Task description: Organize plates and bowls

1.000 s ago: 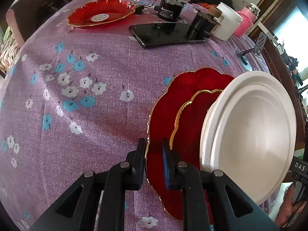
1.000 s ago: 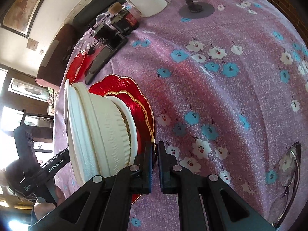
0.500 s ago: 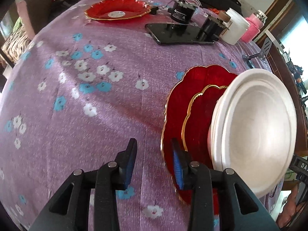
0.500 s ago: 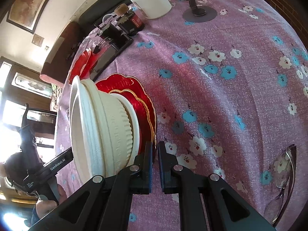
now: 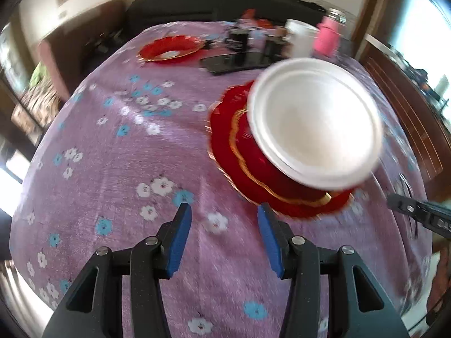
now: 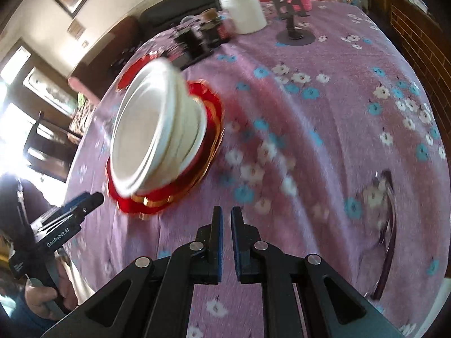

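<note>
The white bowls (image 5: 315, 124) sit on two red plates (image 5: 253, 169) in one pile, just ahead and right of the left tongs (image 5: 222, 233). Those tongs are wide open and hold nothing. The right tongs (image 6: 226, 242) are almost closed, holding nothing. One more red plate (image 5: 170, 49) waits far ahead, so I think it's left to stack.
</note>
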A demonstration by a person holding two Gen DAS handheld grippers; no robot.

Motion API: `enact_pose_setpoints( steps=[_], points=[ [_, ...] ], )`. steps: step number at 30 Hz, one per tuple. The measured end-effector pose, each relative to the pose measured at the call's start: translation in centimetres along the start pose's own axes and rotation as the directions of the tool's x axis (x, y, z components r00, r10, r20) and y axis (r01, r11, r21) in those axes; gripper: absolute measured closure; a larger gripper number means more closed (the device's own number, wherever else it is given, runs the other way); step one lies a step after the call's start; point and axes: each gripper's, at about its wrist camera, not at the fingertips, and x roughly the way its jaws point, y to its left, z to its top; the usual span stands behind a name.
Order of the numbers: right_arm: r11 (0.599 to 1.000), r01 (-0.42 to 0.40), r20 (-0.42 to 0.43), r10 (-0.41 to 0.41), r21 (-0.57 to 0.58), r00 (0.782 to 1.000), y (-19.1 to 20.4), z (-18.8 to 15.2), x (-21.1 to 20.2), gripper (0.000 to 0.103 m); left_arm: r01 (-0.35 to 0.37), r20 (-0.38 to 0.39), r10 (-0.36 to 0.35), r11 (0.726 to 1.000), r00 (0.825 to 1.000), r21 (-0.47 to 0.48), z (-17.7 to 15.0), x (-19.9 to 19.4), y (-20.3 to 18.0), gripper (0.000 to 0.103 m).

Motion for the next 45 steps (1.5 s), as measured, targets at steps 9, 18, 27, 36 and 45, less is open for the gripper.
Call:
enact_pose_setpoints(
  steps=[9, 18, 27, 36, 45],
  points=[
    [0.991, 0.069, 0.0, -0.07, 0.113, 0.998, 2.3, -1.5, 0.6, 0.095, 0.104, -0.014, -0.103, 0.978, 0.995, 0.181, -0.1, 1.5, 0.0, 0.055],
    [0.984, 0.112, -0.058, -0.105, 0.139, 0.993, 5.3, -2.8, 1.8, 0.095, 0.145, -0.003, -0.146, 0.981, 0.989, 0.126, 0.5, 2.4, 3.6, 0.055],
    [0.988, 0.141, 0.08, -0.136, -0.056, 0.988, 6.4, -3.0, -1.2, 0.095, -0.061, 0.25, 0.042, 0.996, 0.967, 0.069, -0.3, -4.4, 2.2, 0.008],
    [0.978, 0.117, 0.207, -0.08, -0.172, 0.975, 6.0, -5.0, -5.1, 0.012, -0.205, 0.223, 0.182, 0.975, 0.958, 0.087, -1.2, -6.3, -1.2, 0.002],
    [0.976, 0.102, 0.22, -0.058, -0.193, 0.974, 6.3, -4.9, -6.1, 0.012, -0.223, 0.245, 0.195, 0.97, 0.95, 0.092, -1.5, -8.0, -1.8, 0.0]
  ],
)
